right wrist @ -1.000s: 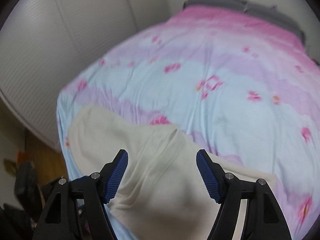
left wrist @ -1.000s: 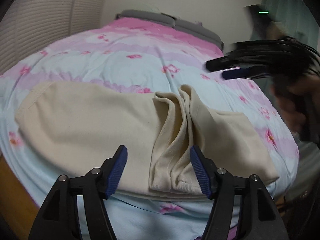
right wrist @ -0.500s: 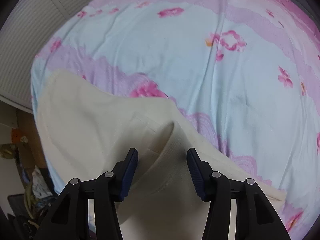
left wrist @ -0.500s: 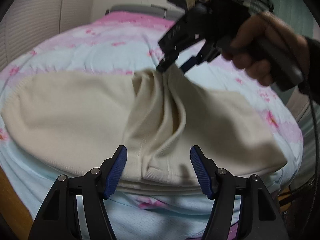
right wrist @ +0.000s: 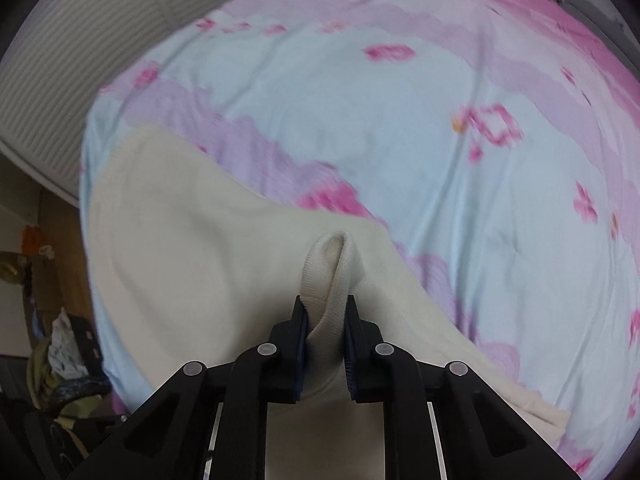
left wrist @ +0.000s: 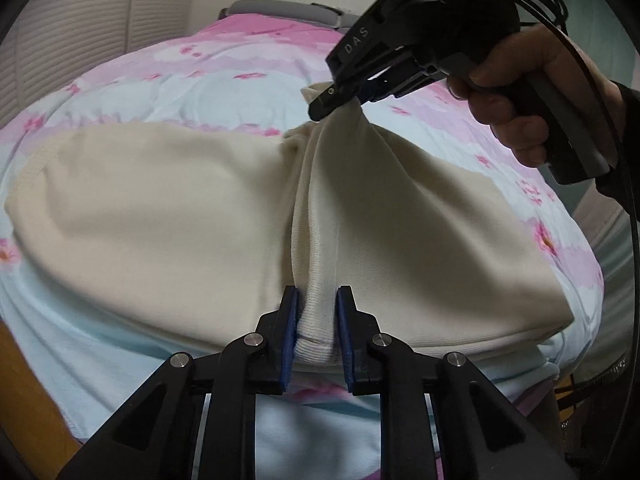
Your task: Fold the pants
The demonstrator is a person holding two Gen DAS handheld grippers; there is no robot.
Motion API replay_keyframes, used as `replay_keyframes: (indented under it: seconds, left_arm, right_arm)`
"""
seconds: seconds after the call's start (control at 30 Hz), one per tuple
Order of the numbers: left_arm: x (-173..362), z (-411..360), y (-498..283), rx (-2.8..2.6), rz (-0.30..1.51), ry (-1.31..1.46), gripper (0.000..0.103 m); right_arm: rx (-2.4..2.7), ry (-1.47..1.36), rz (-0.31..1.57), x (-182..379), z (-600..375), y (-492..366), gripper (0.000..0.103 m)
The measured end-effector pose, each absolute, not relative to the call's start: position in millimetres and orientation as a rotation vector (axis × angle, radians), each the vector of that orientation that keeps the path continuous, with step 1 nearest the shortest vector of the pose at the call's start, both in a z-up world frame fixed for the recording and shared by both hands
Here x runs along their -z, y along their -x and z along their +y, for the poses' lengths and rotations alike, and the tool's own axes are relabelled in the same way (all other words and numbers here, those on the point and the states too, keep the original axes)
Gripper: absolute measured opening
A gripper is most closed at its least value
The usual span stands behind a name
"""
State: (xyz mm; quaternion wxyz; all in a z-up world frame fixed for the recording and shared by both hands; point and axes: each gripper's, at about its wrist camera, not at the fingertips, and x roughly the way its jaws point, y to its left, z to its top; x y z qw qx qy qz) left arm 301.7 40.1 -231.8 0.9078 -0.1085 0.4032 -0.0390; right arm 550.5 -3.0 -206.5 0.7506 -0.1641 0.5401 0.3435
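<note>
Cream pants [left wrist: 160, 216] lie across the near end of a bed, folded over with a raised ridge down the middle. My left gripper [left wrist: 317, 320] is closing, its blue pads pressing the ribbed hem at the ridge's near end. The right gripper [left wrist: 340, 96], held by a hand [left wrist: 516, 92], pinches the far end of the same ridge and lifts it a little. In the right wrist view the right gripper [right wrist: 326, 320] is closing with a fold of the cream pants [right wrist: 180, 264] squeezed between its pads.
The bed cover [left wrist: 208, 88] is pale blue and pink with flowers [right wrist: 492, 124]. A ribbed white wall or door [left wrist: 72, 28] stands at the left. Grey headboard [left wrist: 280, 8] at the far end. Clutter [right wrist: 64, 352] lies on the floor beside the bed; wooden floor [left wrist: 28, 396].
Both grippers have come down onto the pants and their jaws have drawn together on the middle ridge. The right gripper swung in from the right and now lifts the far end.
</note>
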Motion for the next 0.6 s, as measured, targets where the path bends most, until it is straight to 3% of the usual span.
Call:
replay_keyframes:
  seconds: [0.07, 0.13, 0.3, 0.5, 0.6]
  left_arm:
    - [242, 43, -306, 0.09, 0.891, 0.255, 0.02]
    - [243, 45, -304, 0.099, 0.905, 0.279, 0.02]
    - [226, 47, -297, 0.106, 0.855, 0.278, 0.024]
    - [214, 57, -298, 0.086, 0.805, 0.288, 0.027]
    - [220, 61, -304, 0.083, 0.816, 0.293, 0.03]
  right_arm:
    - [-0.765, 0.364, 1.188, 211, 7, -553, 0.017]
    - [-0.769, 0.385, 1.25, 231, 16, -560, 0.03]
    - [-0.75, 0.377, 1.277, 235, 15, -565, 0.035]
    - [-0.737, 0.394, 1.164, 190, -3, -581, 0.064]
    - [-0.756, 0.398, 1.199, 194, -7, -595, 0.064]
